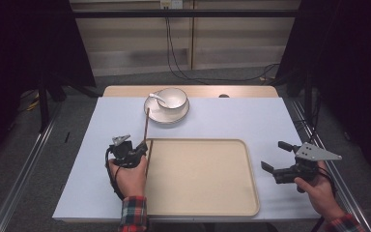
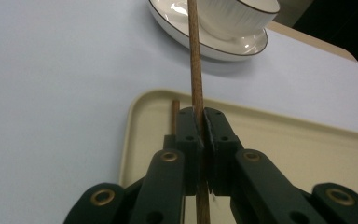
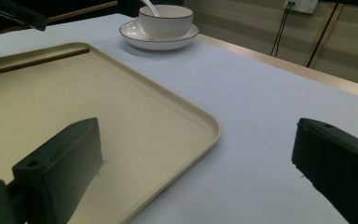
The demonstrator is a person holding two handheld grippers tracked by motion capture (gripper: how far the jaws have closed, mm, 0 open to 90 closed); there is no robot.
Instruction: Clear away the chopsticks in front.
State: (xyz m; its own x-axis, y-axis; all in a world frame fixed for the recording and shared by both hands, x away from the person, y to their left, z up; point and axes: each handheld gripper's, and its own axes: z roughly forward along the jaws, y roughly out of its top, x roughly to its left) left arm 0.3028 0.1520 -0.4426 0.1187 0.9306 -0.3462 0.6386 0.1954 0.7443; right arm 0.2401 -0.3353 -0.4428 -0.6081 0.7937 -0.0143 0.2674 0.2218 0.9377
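So we've got one chopstick (image 2: pixel 175 116) already lying along the left edge of the tray (image 1: pixel 203 212), and the second chopstick (image 2: pixel 195 70) is pinched tight in the left gripper (image 1: pixel 142 147) fingers, right over that same edge. What's left, we'd guess: set it down, then move the bowl (image 1: pixel 172 97), plate (image 1: pixel 166 115) and spoon (image 1: pixel 157 97) from the far end of the desk (image 1: pixel 251 116). The right gripper (image 1: pixel 276 155) fingers sit wide apart holding nothing, and there's no readable writing.

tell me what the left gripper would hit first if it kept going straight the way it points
Likely the saucer under the bowl: the left gripper, shut on a chopstick, points at them across bare table, though depth is unclear.
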